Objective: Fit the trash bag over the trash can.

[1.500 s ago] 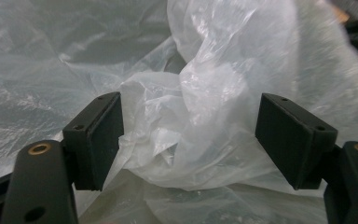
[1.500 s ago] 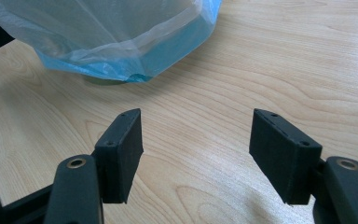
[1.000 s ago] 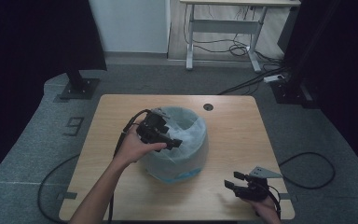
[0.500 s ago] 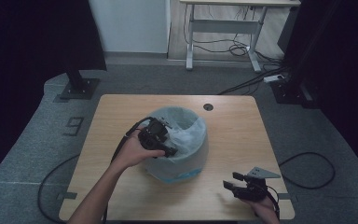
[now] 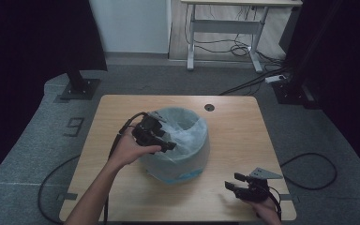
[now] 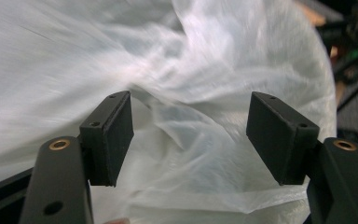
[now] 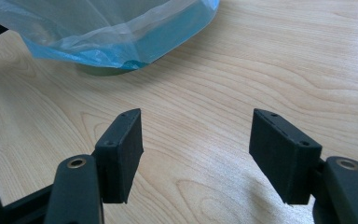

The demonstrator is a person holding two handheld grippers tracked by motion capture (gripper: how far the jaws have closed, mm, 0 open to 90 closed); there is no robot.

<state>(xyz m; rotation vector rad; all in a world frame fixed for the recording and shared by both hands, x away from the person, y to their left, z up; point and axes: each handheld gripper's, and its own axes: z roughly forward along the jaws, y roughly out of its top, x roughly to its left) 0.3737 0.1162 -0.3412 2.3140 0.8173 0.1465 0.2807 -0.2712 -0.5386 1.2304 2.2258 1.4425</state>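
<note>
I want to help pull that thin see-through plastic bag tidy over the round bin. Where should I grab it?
Probably grab the thin see-through plastic bag at the loose folded edge along the rim of the round bin, coming down from above on the near left side. There the film bunches into a ridge the left gripper could pinch; its open jaws already stand on either side of such a fold. Lower down it lies flat against the bin.

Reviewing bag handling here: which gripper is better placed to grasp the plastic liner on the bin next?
Left. The left gripper sits at the bin liner rim, jaws open around plastic. The right gripper rests apart on the table.
</note>
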